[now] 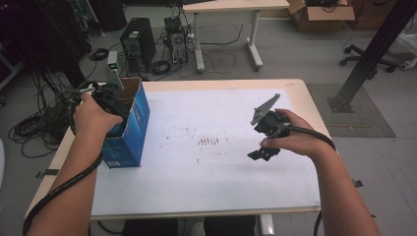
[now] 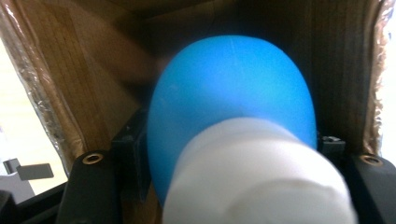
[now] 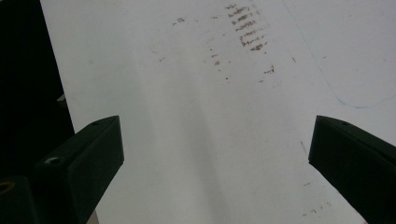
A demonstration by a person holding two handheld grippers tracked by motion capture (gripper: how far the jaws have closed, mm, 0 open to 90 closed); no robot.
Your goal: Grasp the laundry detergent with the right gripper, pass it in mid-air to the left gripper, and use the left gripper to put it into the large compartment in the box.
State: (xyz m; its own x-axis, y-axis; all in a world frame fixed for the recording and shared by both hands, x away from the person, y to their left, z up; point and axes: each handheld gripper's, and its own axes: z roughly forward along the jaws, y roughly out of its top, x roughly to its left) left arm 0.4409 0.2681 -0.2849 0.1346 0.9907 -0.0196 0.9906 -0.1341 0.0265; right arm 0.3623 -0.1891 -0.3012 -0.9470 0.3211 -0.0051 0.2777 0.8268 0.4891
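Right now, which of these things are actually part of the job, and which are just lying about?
Part of the job:
- blue-and-white object, between the left gripper fingers
- open blue cardboard box that the gripper reaches into
- right gripper, fingers wide apart above the white table sheet

Lying about:
- computer towers and cables on the floor
- second table
- office chair

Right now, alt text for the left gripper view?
A blue bulb-shaped object with a white neck sits between the left gripper's black jaws, inside a brown cardboard box. Contact with the pads cannot be made out.
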